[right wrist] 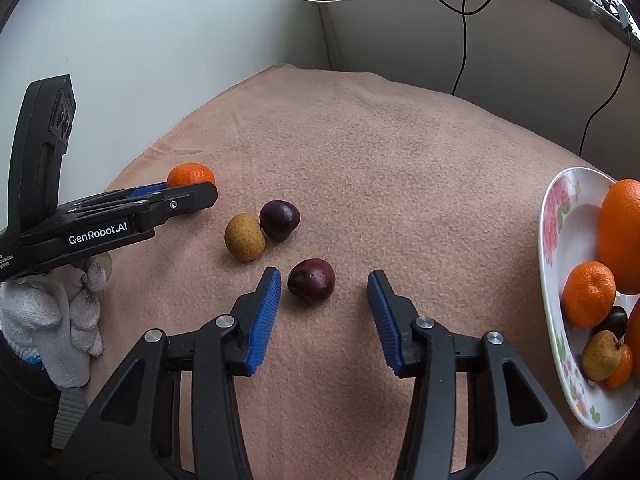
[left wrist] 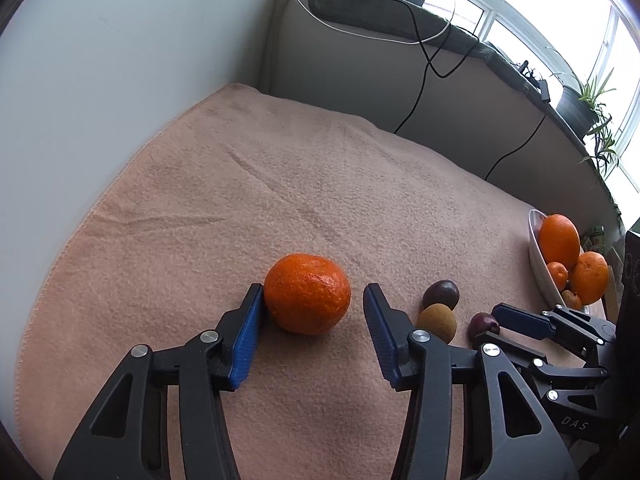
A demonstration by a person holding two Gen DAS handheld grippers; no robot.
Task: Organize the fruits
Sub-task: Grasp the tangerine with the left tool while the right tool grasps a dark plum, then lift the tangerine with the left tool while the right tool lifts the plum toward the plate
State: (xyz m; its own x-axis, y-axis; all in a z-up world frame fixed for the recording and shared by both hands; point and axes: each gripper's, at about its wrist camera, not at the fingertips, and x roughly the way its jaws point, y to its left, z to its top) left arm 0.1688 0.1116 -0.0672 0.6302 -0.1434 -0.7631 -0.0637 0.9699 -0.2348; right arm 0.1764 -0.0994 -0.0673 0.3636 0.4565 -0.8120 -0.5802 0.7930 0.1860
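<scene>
Fruit lies scattered on a peach cloth over the counter, and I have come down with both grippers to collect it for the plate (right wrist: 554, 216) at the far right. Farthest left sits the mandarin (left wrist: 307, 294), framed by my left gripper (left wrist: 314, 300): the left finger (left wrist: 250, 320) touches its skin, while the right one stands just clear, so these fingers are partly open around it and not yet gripping. I hold them steeply tilted down so the pads meet the fruit at its widest part. Next along, a yellow-brown fruit (right wrist: 245, 237) and a dark plum (right wrist: 279, 220) touch each other, waiting their turn. Just right of them lies a second plum (right wrist: 311, 281), between the fingers of my right gripper (right wrist: 324, 282); it sits nearer the left pad, with a clear gap on both sides, so nothing is held here either. Taking one fruit in each hand lets me clear two pieces at once. At the right edge the plate already carries oranges, mandarins, a plum and another yellow-brown fruit, which I judge to be where these go.
</scene>
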